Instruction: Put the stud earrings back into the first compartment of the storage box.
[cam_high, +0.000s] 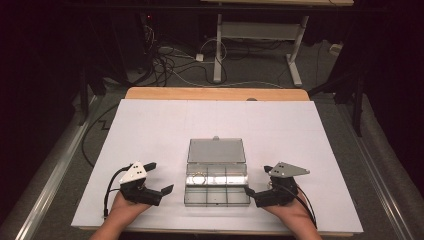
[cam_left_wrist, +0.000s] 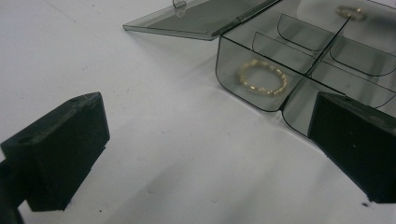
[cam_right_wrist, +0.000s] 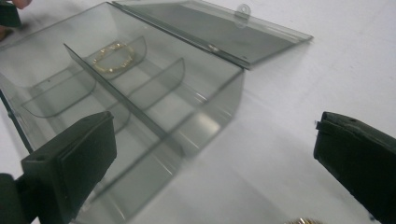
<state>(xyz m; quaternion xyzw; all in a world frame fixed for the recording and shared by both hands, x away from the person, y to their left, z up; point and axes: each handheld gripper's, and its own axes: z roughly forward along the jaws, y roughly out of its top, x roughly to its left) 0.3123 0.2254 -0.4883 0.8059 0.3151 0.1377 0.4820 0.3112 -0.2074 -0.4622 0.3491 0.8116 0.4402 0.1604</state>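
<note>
A clear plastic compartment box (cam_high: 217, 196) sits mid-table, its lid (cam_high: 216, 150) swung open and lying flat behind it. A gold beaded bracelet (cam_high: 198, 177) (cam_left_wrist: 263, 77) (cam_right_wrist: 113, 57) lies in the back left compartment. A second gold ring (cam_left_wrist: 351, 11) shows through the box's far side; whether it is inside I cannot tell. A gold piece (cam_right_wrist: 303, 220) peeks in at the bottom edge, on the paper. My left gripper (cam_high: 160, 177) (cam_left_wrist: 210, 154) rests left of the box, open and empty. My right gripper (cam_high: 258, 180) (cam_right_wrist: 215, 158) stands open at the box's right wall, holding nothing.
White paper (cam_high: 150, 125) covers the wooden table (cam_high: 215, 93). Beyond the table are floor cables (cam_high: 170, 60) and a white desk frame (cam_high: 260, 35). In the right gripper view, the other gripper (cam_right_wrist: 9, 14) shows at the top left corner.
</note>
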